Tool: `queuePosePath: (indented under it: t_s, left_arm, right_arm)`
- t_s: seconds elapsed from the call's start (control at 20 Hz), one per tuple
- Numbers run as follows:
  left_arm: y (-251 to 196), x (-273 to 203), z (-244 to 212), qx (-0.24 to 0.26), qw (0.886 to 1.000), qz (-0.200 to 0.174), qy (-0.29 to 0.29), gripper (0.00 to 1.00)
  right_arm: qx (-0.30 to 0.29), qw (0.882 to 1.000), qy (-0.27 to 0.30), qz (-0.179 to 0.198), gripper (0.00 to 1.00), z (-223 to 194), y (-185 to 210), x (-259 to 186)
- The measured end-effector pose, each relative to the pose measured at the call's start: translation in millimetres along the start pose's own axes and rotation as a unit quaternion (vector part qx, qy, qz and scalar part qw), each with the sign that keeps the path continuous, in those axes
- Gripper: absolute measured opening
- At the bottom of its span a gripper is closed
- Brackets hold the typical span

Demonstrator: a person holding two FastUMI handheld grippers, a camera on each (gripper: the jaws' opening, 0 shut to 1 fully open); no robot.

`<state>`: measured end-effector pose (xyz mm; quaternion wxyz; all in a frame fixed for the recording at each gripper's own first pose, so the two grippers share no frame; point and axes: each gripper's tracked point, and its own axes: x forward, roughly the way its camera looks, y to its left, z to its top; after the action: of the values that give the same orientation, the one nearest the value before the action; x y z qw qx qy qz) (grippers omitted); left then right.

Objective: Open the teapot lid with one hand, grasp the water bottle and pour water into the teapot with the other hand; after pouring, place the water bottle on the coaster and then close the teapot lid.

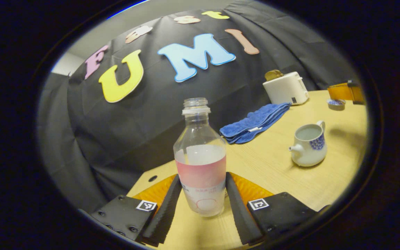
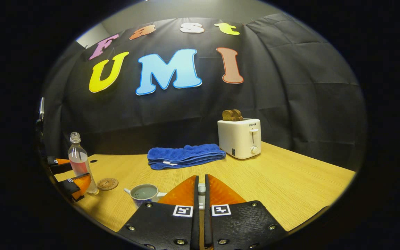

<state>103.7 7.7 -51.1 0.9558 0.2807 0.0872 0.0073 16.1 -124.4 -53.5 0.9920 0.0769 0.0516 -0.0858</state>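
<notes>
Jaws of the left gripper (image 1: 200, 205) stand apart at the bottom centre of the left gripper view, one finger on each side of the lower body of one clear plastic water bottle (image 1: 200, 159) with a pink label band. Whether the fingers press on the bottle or only flank it cannot be told. The bottle stands upright on the pale wooden table (image 1: 276, 166), uncapped and partly filled. At right of that frame sits one white ceramic teapot with a blue pattern (image 1: 308, 145), its top open with no lid on it, well apart from the bottle. Behind, mid-frame, lies one folded blue towel (image 1: 255, 122); farther back stands one white toaster (image 1: 286, 88).

Right gripper (image 2: 201, 189), level and pointing toward the wall in the right gripper view, has its fingers drawn nearly together at bottom centre on a small pale object, likely the teapot lid (image 2: 202, 189). The teapot (image 2: 145, 193) sits just left of these fingers. At lower left, one round brown coaster (image 2: 107, 183) lies just beside the bottle (image 2: 79, 161), which stands between the left gripper's fingers (image 2: 68, 177).
</notes>
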Motion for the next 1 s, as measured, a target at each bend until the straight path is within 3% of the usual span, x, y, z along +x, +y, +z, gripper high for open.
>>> queuePosePath:
  t_s: [0.25, 0.45, 0.75, 1.0]
  left_arm:
    - [-3.4, 0.2, 14.6, 0.111, 0.994, -0.003, -0.014, 0.86]
    - [-18.1, 1.3, 26.0, 0.200, 0.979, -0.024, -0.026, 0.86]
    - [-40.7, 6.1, 41.2, 0.308, 0.949, -0.047, -0.040, 0.87]
    - [-47.4, 7.8, 49.7, 0.407, 0.911, -0.049, -0.049, 0.86]
  right_arm:
    - [0.010, 1.000, 0.000, -0.001, 0.05, -1.1, -5.9, -1.9]
    - [0.014, 1.000, -0.001, -0.001, 0.05, -1.1, -9.1, -4.2]
    - [0.029, 1.000, -0.005, -0.002, 0.05, 1.6, -14.2, -6.8]
    - [0.036, 0.999, -0.010, -0.005, 0.05, 4.6, -18.1, -9.5]
